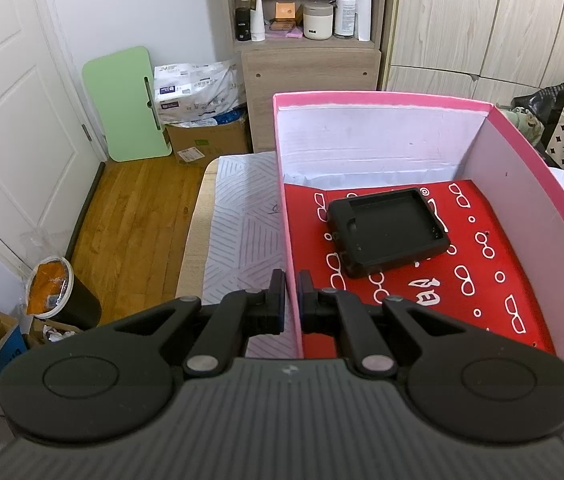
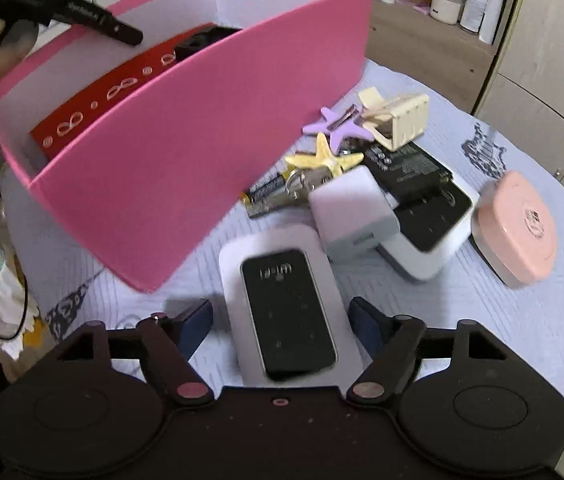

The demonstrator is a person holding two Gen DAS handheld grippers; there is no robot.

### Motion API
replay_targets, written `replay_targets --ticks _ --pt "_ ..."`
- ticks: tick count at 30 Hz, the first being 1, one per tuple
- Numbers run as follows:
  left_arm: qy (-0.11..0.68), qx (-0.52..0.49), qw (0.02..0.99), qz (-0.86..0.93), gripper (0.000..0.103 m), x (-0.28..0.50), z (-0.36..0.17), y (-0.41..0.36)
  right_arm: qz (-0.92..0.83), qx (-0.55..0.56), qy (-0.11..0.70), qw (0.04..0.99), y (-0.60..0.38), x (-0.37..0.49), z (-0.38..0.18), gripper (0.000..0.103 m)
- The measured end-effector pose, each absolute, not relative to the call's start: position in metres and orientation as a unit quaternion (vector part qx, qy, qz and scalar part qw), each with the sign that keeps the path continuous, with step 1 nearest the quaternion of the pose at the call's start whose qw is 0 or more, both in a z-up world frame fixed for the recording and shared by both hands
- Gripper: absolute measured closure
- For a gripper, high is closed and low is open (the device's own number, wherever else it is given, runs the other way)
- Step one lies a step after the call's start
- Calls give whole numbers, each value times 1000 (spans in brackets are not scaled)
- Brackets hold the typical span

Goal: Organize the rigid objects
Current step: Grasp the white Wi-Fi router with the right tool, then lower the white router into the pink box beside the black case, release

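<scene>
A pink box [image 1: 381, 98] stands on the table; it also shows in the right wrist view [image 2: 186, 128]. Inside lie a red patterned card [image 1: 481, 280] and a black tray-like case [image 1: 387, 230]. My left gripper [image 1: 291, 300] is shut on the box's left wall. My right gripper [image 2: 280, 320] is open, its fingers either side of a white device with a black face [image 2: 287, 308] that lies on the table. Behind it lie a white charger cube [image 2: 351, 210], batteries [image 2: 270, 194], a yellow starfish clip [image 2: 323, 158], a purple starfish clip [image 2: 337, 124] and a cream clip [image 2: 399, 120].
A pink compact [image 2: 515, 226] and a white-and-black device [image 2: 429, 220] lie at the right on the pale cloth [image 2: 481, 320]. A shelf with bottles [image 1: 305, 20], wardrobes, a green board [image 1: 128, 104] and a bin [image 1: 58, 292] surround the table.
</scene>
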State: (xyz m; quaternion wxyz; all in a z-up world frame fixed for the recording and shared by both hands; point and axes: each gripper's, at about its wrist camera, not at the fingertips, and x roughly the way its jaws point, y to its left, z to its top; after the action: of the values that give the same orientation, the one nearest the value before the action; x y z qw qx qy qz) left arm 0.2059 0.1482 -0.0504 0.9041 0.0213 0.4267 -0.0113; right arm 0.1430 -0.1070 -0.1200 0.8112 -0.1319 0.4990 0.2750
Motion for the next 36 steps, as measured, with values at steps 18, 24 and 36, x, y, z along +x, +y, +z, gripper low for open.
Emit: replay_targets --ticks 18,24,36 --pt "429 16 903 -11 97 207 -50 153 248 31 444 861 -141 131 -53 35" --pt "429 14 903 -8 96 206 -50 152 262 29 386 884 -136 140 -5 35" --pt "431 4 902 1 93 207 -49 154 395 84 487 775 -23 221 -1 35"
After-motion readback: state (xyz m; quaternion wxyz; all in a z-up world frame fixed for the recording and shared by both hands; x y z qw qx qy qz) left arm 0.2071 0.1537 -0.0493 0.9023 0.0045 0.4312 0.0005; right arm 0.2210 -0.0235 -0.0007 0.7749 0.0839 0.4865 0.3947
